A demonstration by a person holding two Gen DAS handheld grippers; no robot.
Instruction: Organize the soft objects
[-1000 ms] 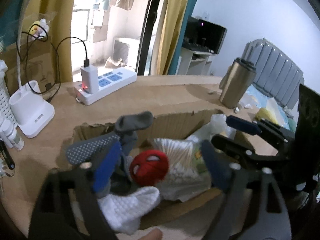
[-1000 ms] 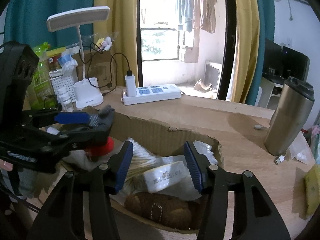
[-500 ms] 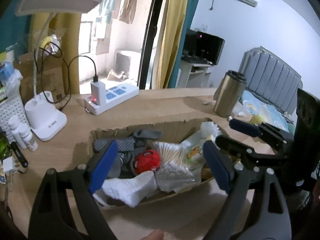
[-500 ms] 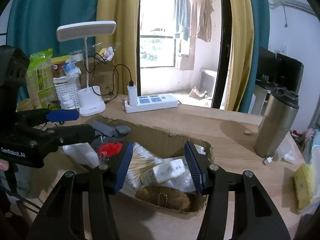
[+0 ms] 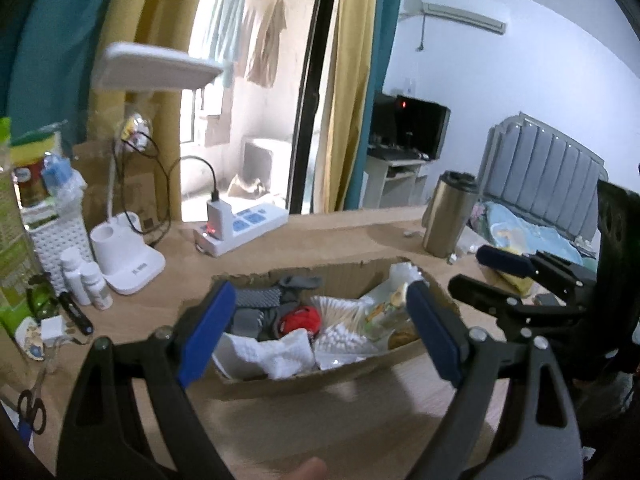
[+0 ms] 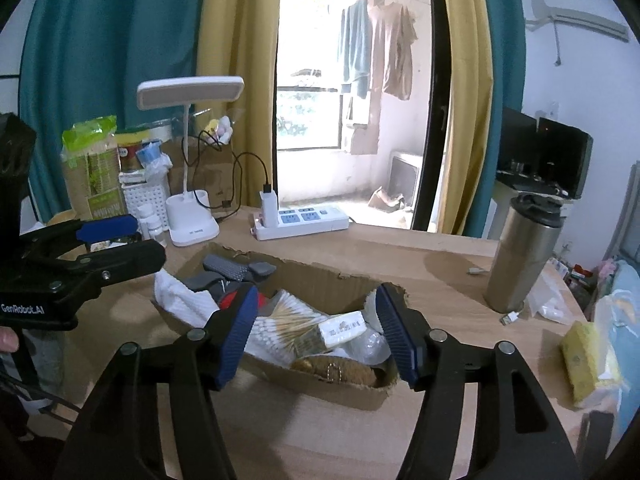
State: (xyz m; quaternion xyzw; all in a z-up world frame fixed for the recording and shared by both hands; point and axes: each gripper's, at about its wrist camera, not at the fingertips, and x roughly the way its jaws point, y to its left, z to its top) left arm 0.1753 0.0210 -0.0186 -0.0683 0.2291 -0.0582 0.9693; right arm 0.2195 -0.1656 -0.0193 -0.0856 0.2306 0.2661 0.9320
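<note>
Both the left gripper (image 5: pixel 318 330) and the right gripper (image 6: pixel 316 330) hang with jaws wide apart, holding nothing, near the cardboard box (image 6: pixel 320 280) of soft things.

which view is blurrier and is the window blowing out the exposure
Left wrist view: motion-smeared, worst on the lamp head and near edge of the cardboard box. Right wrist view: sharper, cotton swabs readable. The doorway is overexposed in both; fisheye bends the curtains.

Your left wrist view: above surface (image 5: pixel 344 236), near, facing cardboard box (image 5: pixel 304 376) at frame centre. Your right wrist view: same height, same box (image 6: pixel 320 388). Shared: box, lamp (image 5: pixel 156 72), power strip (image 6: pixel 304 222), flask (image 6: pixel 520 256).
</note>
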